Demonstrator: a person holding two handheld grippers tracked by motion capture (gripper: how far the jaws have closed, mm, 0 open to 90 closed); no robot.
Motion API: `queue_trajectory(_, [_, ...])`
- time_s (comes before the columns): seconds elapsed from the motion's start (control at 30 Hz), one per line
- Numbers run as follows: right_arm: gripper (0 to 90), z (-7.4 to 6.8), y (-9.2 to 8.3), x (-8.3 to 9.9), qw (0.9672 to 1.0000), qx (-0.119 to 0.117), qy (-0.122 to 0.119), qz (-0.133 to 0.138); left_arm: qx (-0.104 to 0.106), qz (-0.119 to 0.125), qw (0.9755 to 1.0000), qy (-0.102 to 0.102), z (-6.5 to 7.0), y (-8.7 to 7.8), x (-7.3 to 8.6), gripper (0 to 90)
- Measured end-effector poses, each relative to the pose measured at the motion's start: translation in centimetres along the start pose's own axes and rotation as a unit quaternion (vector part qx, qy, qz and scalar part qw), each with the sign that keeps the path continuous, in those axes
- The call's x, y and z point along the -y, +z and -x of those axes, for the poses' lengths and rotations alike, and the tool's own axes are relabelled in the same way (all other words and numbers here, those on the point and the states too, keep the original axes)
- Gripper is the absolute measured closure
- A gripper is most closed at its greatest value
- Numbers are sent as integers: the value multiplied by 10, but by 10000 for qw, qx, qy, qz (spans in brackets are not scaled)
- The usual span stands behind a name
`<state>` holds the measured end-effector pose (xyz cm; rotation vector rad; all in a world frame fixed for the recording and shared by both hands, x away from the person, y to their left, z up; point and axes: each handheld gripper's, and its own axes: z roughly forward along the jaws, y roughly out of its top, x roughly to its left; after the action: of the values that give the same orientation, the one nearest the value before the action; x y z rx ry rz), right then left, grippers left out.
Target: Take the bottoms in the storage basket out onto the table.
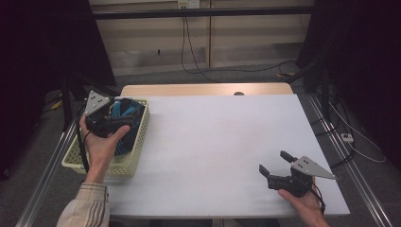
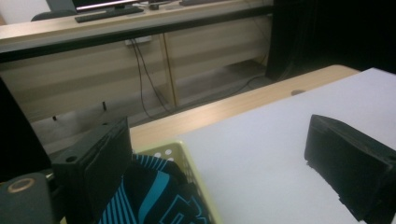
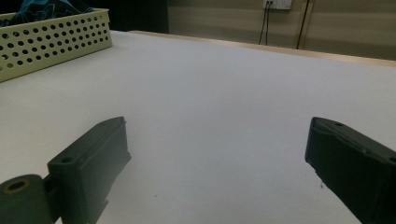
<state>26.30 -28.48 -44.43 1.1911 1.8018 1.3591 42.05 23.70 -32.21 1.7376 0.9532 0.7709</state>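
Black-and-blue cloth [image 1: 124, 113] lies bunched in the pale yellow perforated basket [image 1: 124, 165] at the left of the high view. Nearest, at lower right, the right gripper [image 1: 274, 163] hangs over the bare white table [image 1: 213, 137], jaws wide apart. Farther up at left, the left gripper [image 1: 122, 113] sits above the cloth, jaws spread, holding nothing.

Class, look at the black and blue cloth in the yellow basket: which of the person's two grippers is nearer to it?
Left. The left gripper hangs open right above the cloth in the basket. The right gripper is open over the table's near right corner, far from the basket.
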Motion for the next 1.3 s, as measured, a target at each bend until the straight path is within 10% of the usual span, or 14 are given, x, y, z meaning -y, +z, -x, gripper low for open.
queue_trajectory(0.8, [61,-1,3,1,10000,-34,37,-66,-387,-728,9965,-107,-37,44,2,67])
queue_trajectory(1.3, [61,-1,2,1,10000,-75,24,-53,-563,-1560,9853,-402,-60,76,31,93])
